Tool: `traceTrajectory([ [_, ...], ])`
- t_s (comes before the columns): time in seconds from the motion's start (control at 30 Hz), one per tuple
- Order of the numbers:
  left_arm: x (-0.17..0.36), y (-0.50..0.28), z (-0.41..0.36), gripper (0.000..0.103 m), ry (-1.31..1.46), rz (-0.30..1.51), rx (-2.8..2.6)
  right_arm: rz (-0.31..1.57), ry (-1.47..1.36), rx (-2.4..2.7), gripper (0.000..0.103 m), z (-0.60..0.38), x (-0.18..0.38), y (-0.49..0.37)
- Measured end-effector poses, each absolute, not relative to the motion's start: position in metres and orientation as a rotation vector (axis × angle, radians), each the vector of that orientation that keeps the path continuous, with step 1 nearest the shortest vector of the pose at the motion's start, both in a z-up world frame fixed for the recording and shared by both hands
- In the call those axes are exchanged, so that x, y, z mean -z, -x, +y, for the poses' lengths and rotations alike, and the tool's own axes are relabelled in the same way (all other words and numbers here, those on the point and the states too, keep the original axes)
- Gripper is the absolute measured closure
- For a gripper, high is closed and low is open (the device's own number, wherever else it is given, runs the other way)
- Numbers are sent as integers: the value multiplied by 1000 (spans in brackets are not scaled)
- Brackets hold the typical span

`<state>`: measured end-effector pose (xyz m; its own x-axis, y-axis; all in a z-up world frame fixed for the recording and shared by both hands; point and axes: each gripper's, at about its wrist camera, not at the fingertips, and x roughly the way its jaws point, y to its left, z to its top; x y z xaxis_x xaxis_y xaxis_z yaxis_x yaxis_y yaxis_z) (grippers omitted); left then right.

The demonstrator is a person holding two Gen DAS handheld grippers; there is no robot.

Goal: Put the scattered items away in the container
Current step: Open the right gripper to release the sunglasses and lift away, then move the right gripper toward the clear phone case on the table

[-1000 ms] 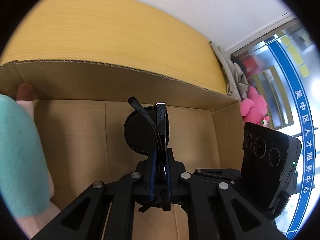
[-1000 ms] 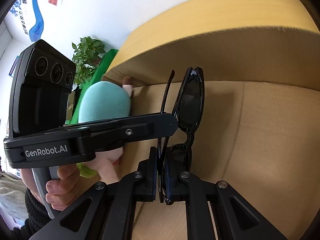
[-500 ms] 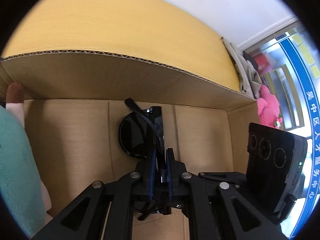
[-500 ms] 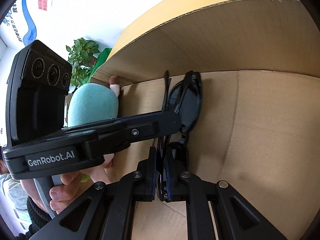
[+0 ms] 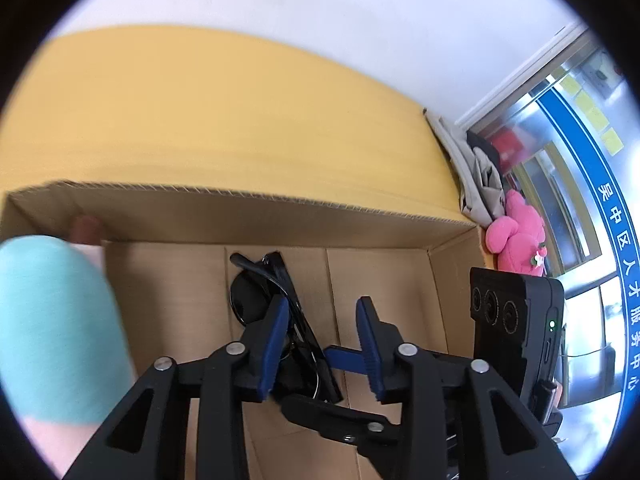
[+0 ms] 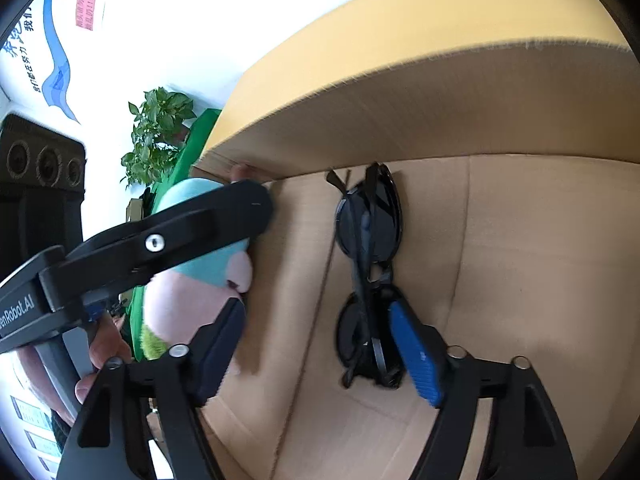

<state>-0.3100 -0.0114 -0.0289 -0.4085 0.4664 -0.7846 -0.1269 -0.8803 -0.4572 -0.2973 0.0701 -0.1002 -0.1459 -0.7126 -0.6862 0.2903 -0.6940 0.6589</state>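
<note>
Black sunglasses (image 5: 260, 300) (image 6: 368, 240) lie folded on the floor of the cardboard box (image 5: 248, 216) (image 6: 520, 240). My left gripper (image 5: 322, 340) hovers just above them, jaws opening; the frame lies against its left pad (image 5: 276, 344) and the pads do not press on it. My right gripper (image 6: 320, 350) is also opening, wide apart. Its blue right pad (image 6: 416, 352) sits beside the lower lens and nothing is gripped. A teal and pink plush toy (image 5: 52, 320) (image 6: 208, 268) rests in the box's left corner. The left gripper's finger (image 6: 180, 232) crosses the right wrist view.
The box's tall yellow flap (image 5: 224, 120) rises at the back. Outside the box sit a pink plush (image 5: 520, 236), grey fabric (image 5: 476, 172), a potted plant (image 6: 156, 136) and a green bag (image 6: 192, 144). A person's hand (image 6: 100, 356) holds the left gripper's handle.
Both grippers were shut on the sunglasses and have let go; their jaws now stand apart. The sunglasses have dropped flat onto the box floor and the left gripper has risen.
</note>
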Motion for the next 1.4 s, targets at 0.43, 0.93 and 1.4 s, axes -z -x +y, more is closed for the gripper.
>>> traceTrajectory([
  [0.43, -70, 170, -32, 46, 1101, -273, -2638, -326, -1181, 2175, 13, 117, -9, 162],
  [0.93, -58, 12, -7, 24, 953, -157, -2832, -82, -944, 2560, 1, 139, -45, -19],
  [1.4, -48, -23, 21, 24, 973, -126, -2785, -78, -936, 2593, 1, 162, -44, -43],
])
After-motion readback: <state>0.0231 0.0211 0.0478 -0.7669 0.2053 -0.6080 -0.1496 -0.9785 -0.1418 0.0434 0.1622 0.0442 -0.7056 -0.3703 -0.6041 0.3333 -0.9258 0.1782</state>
